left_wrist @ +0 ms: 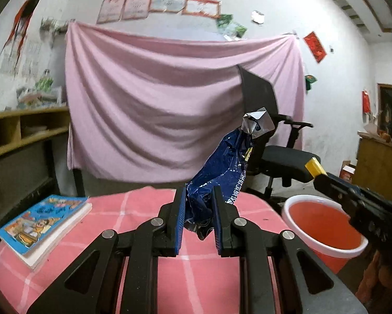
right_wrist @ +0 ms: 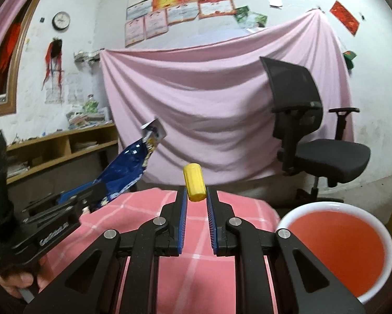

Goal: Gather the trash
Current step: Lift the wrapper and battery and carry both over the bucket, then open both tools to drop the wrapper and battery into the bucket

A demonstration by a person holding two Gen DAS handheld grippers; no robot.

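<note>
A crumpled blue snack wrapper [left_wrist: 216,175] is pinched low down between the fingers [left_wrist: 179,217] of the left gripper [left_wrist: 199,196], pressed in on the foil from both sides; the rest of it stands up and leans right, ending in a silver torn top. It hangs in the air above the far edge of the counter [left_wrist: 148,209], which is covered in a pink checked cloth. From the right wrist view the same wrapper [right_wrist: 125,167] juts up and to the right out of the left gripper [right_wrist: 101,191] at the left side of the picture, with part of a hand [right_wrist: 15,285] on that tool's grip at the lower left.

A small yellow ridged cap-like piece [right_wrist: 194,182] is gripped at the tips of the right gripper [right_wrist: 195,196], its fingers [right_wrist: 182,209] closed on the lower part while the top sticks out above them. In the left wrist view this yellow piece [left_wrist: 315,167] shows at the tip of the right gripper [left_wrist: 324,176], which reaches in from the right, above the near rim of a red bucket [left_wrist: 324,227] with a white rim. The bucket [right_wrist: 337,248] stands just beside the counter's right edge, below its top.

A thick paperback book [left_wrist: 43,225] with a bright cartoon cover lies flat on the counter's left part, well apart from both grippers. Behind, a pink sheet [left_wrist: 169,104] hangs on the wall, and a black office chair [right_wrist: 308,136] stands in front of it
</note>
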